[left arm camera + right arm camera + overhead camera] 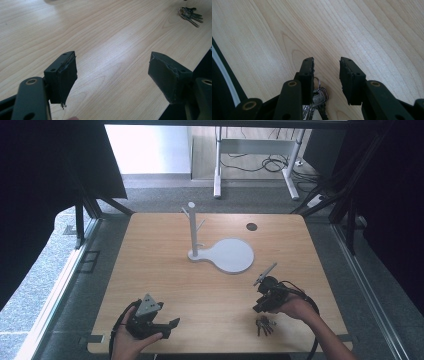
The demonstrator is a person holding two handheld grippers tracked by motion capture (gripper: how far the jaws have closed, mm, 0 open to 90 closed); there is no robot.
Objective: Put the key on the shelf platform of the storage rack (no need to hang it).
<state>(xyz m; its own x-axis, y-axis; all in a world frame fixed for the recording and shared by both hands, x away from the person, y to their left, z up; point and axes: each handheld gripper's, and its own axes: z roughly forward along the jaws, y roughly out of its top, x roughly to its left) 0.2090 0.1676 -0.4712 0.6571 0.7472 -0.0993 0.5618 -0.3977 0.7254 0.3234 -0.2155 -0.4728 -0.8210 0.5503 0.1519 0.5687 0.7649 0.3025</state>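
A bunch of keys [263, 324] lies on the wooden table [165, 270] near its front right. My right gripper [259, 308] hovers just above and behind the bunch, tilted down at the table. In the right gripper view the gripper [327, 61] is open, and the keys [320, 97] lie under and beside one jaw without being pinched. My left gripper [172, 328] rests at the front left, open wide with nothing in it [112, 55]; the keys [191, 15] lie far off in the left gripper view. A white peg stand [193, 231] on a round white base [231, 255] stands mid-table.
A small dark round insert [252, 226] sits in the tabletop at the back right. The table's front edge runs close under both hands. Dark frame posts flank the table, and a desk with cables stands on the floor beyond.
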